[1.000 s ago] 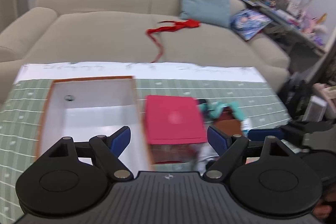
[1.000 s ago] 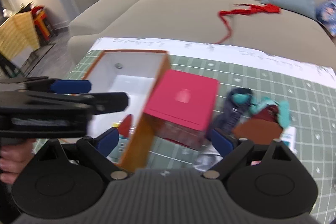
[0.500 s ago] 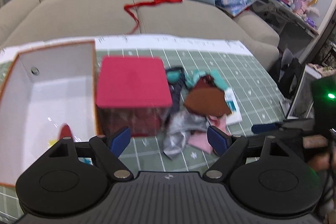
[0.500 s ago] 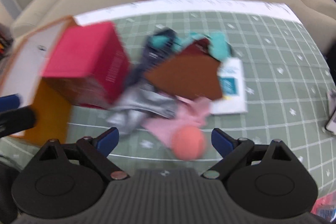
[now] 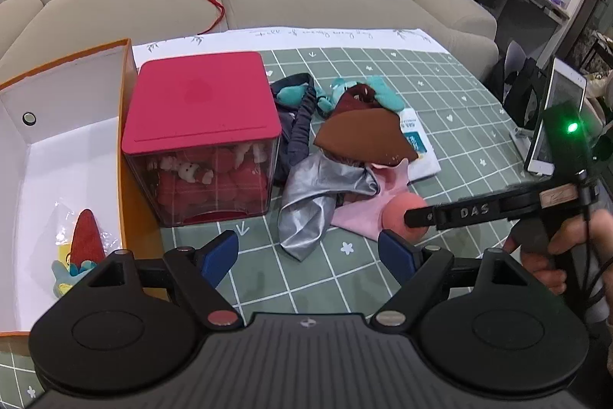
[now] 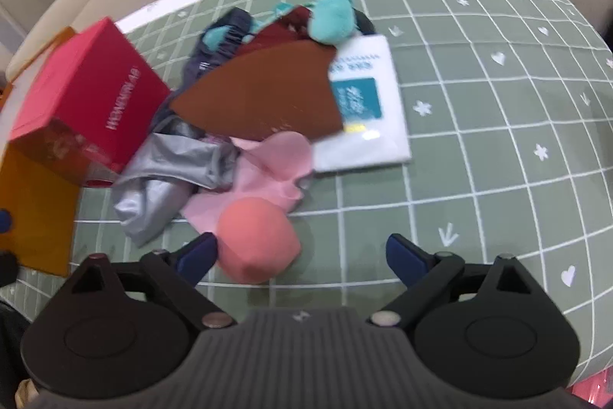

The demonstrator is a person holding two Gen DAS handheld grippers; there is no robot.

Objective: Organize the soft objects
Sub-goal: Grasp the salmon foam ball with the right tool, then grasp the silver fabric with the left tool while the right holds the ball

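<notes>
Change: right tongs (image 6: 299, 250), released, now low over table (image 6: 498, 179), pink ball (image 6: 256, 240) touching left fingertip | left tongs (image 5: 308, 250) released, hovering | meaning: ball grasp likely next, orange box (image 5: 126, 125) probable destination.
</notes>
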